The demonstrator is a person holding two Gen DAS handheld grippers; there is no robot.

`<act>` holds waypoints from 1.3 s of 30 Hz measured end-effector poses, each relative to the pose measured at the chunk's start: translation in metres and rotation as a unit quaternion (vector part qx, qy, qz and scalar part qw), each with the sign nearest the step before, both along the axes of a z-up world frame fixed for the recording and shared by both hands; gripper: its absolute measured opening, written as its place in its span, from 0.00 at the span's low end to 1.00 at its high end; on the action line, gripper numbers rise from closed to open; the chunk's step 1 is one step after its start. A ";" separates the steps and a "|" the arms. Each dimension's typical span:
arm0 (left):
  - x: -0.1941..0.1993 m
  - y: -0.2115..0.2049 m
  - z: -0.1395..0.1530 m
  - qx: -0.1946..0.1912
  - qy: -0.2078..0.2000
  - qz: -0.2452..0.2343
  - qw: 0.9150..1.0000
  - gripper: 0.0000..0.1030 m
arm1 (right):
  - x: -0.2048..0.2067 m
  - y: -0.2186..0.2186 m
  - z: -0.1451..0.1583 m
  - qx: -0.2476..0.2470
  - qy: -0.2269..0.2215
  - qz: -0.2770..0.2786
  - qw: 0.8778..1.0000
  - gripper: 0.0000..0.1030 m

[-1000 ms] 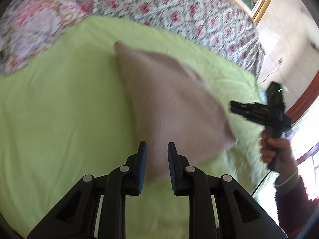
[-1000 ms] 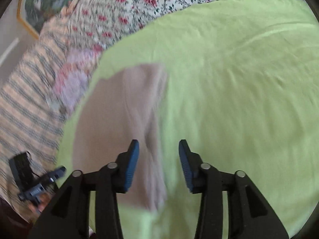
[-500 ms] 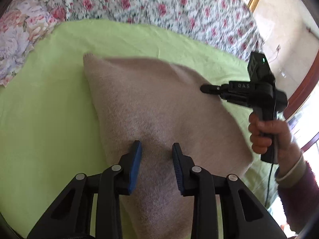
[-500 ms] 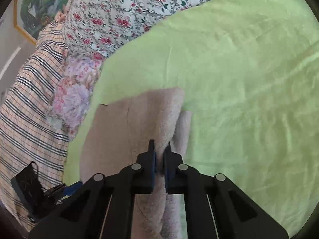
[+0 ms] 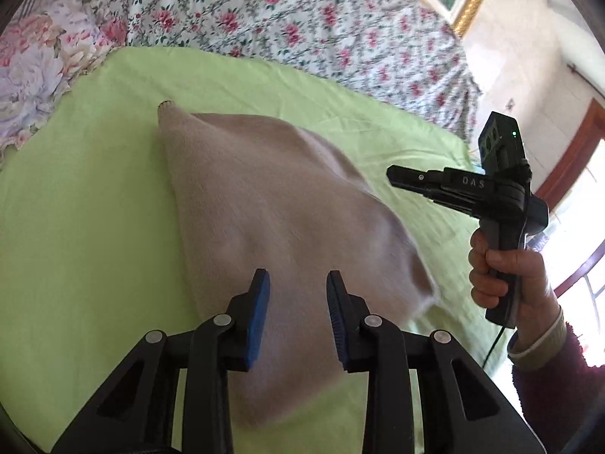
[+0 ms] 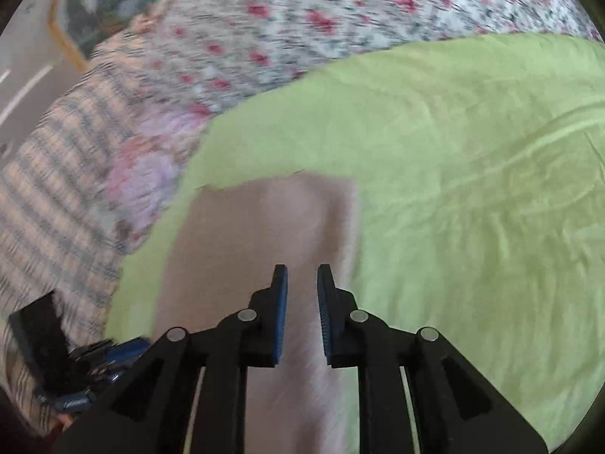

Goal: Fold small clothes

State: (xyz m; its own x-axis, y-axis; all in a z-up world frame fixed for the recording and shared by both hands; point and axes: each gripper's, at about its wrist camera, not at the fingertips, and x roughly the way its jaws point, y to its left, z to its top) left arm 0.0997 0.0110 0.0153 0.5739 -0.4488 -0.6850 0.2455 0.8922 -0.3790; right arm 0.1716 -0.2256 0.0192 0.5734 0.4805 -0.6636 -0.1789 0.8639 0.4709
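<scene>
On green sheet (image 5: 94, 227): one beige garment (image 5: 272, 208), two grippers.

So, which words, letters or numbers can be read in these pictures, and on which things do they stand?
"DAS": raised letters on the black body of the right gripper, seen from the left wrist view.
No other text is readable: the pink cloth, the green sheet and the floral bedcover carry none, and the right wrist view is blurred.

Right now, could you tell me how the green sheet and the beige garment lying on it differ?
The green sheet is bright lime, thin and spread wide with fine wrinkles; the beige garment is dull, fuzzy and thicker. The sheet covers most of the bed; the garment is a small, roughly triangular piece on it. Both are plain, unpatterned cloth.
</scene>
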 end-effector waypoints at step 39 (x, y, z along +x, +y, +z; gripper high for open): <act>-0.066 -0.001 -0.025 0.035 0.037 0.031 0.998 0.42 | -0.104 0.004 -0.032 -0.084 0.014 -0.033 0.996 0.17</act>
